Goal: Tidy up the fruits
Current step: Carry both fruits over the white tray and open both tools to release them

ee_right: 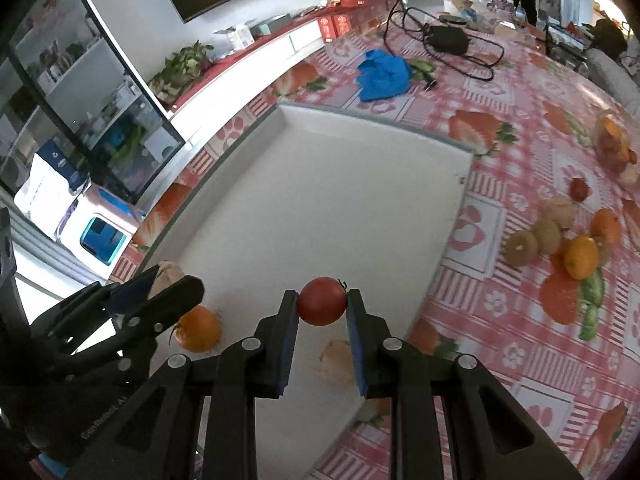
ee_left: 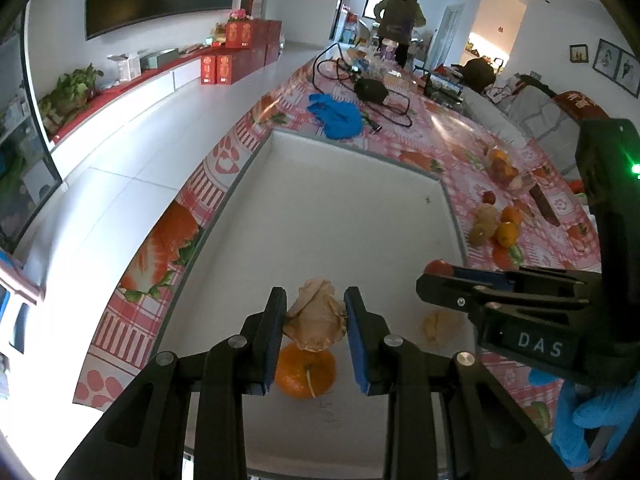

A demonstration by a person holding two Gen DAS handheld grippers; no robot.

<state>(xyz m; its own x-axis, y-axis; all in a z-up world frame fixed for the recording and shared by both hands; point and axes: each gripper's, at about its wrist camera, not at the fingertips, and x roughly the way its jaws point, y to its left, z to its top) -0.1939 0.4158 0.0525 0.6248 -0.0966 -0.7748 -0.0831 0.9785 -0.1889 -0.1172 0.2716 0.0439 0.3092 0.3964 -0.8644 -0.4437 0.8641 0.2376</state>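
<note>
Two fruits are in my grip at once, both hanging over the white tray, which is my landmark for everything here. My left gripper has its jaws pinching a tan, papery-skinned fruit, held above the tray's near end; I carry it high, I judge, so it clears the orange already lying on the tray floor directly beneath it. My right gripper has its jaws pressed on a small red tomato-like fruit, gripped across its middle so it cannot roll out, also above the tray's near end and to the right of the orange. A pale, blurred fruit lies on the tray under my right jaws; I cannot tell what it is.

The tray's far half is bare, which seems the reason I gather things at the near end first. Beyond the tray's right rim, on the strawberry tablecloth, wait the loose fruits: kiwis, oranges and a small red one, bunched together. Past the tray's far rim lie a blue cloth and a black cable, well apart from my work.
</note>
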